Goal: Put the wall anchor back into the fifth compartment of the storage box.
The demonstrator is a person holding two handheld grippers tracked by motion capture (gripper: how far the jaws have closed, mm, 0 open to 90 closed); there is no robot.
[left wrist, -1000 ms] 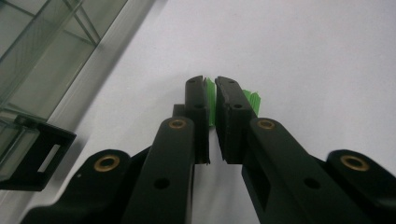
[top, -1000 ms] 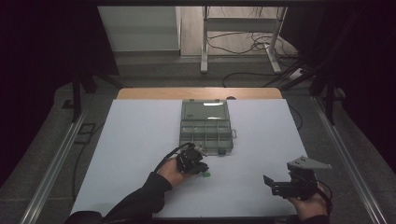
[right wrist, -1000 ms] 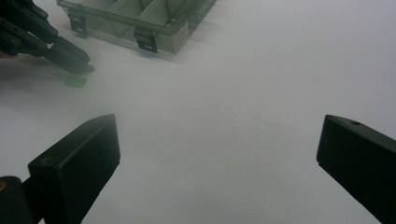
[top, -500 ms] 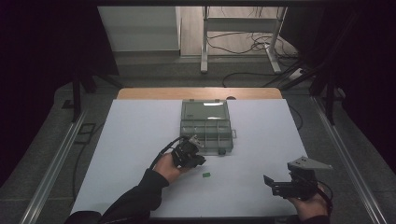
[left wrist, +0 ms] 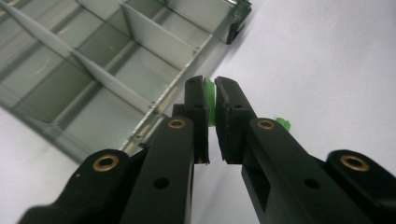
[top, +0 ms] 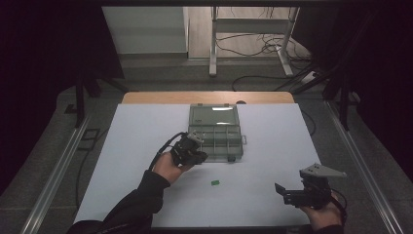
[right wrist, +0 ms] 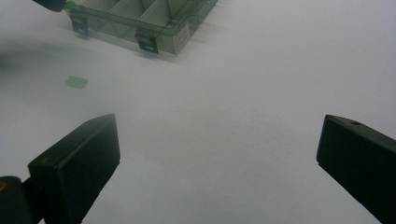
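Your left gripper [left wrist: 210, 100] pinches a small green piece [left wrist: 209, 93] between its pads, jaws pressed nearly together, with only a sliver of green showing at the tips. In the high view that gripper [top: 195, 150] sits at the near left corner of the open box [top: 215, 132]. The box's rim runs just ahead of and beside the jaw tips, and its compartments lie beyond, to their left in the left gripper view.

The hold looks thin: the piece sits right at the end of the pads. Tilt your wrist or bump the rim and it could slip out and land on the desk [top: 146, 141] or in the wrong compartment. Let go while the tips are still outside the rim and it probably drops beside the box, so carry the tips past the wall first.

A second green piece [top: 215, 183] lies on the desk behind the left gripper, toward you, well apart from the box. Sweeping your forearm back low could knock it away.

Your right gripper [right wrist: 219, 154] is spread wide over bare desk, holding nothing; in the high view it [top: 292, 195] is well apart from the box. Bringing it in now would only crowd the left hand.
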